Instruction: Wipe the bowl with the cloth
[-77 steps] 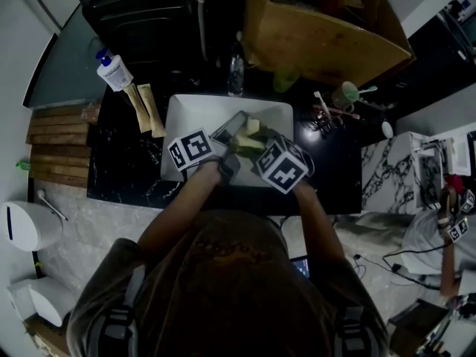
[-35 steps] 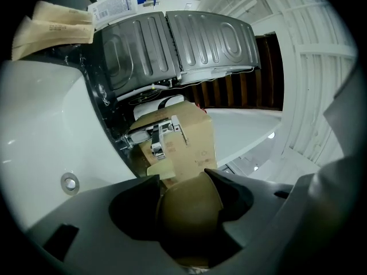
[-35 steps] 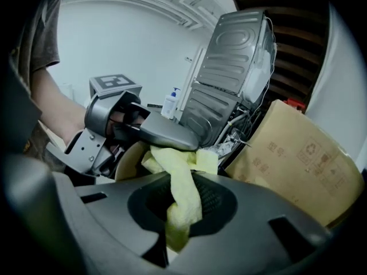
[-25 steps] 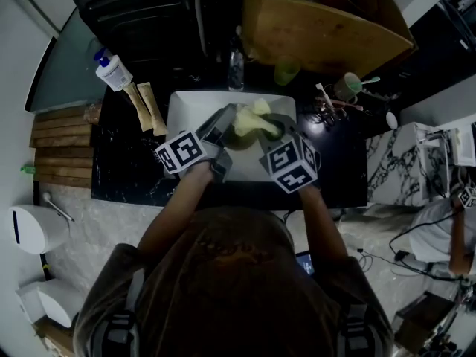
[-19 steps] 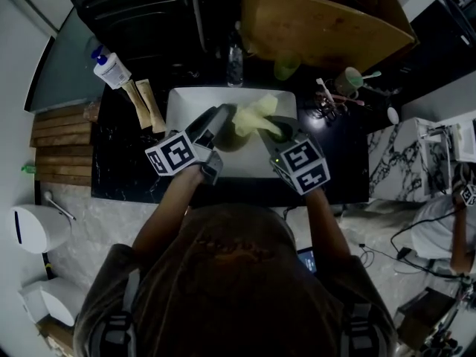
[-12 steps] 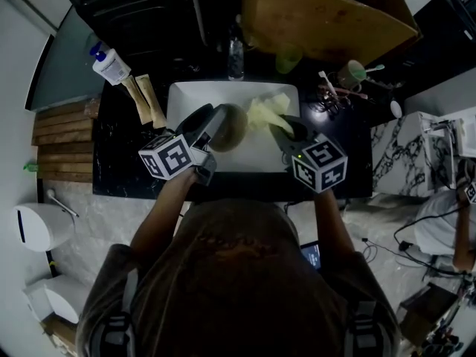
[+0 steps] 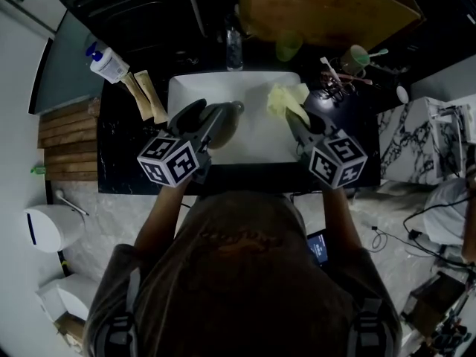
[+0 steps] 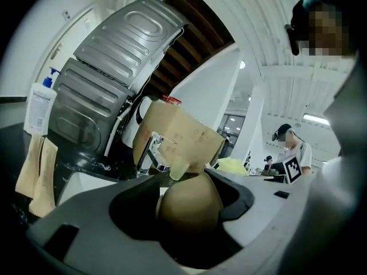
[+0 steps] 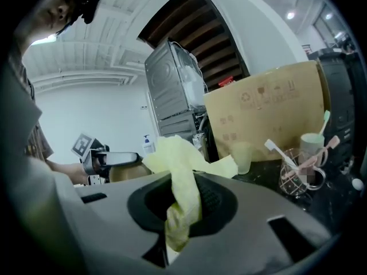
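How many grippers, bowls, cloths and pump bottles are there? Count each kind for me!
Grippers: 2, the left gripper and the right gripper
Bowl: 1
Yellow cloth: 1
Pump bottle: 1
Total: 5

The sink (image 7: 249,143) sits mid-table (image 7: 123,158), with the bowl (image 7: 227,127) in the left tongs (image 7: 213,114) over its left half, the cloth (image 7: 282,99) in the right tongs (image 7: 294,116) at its right rear corner, a bottle (image 7: 106,63) behind-left and a cup (image 7: 357,56) behind-right.
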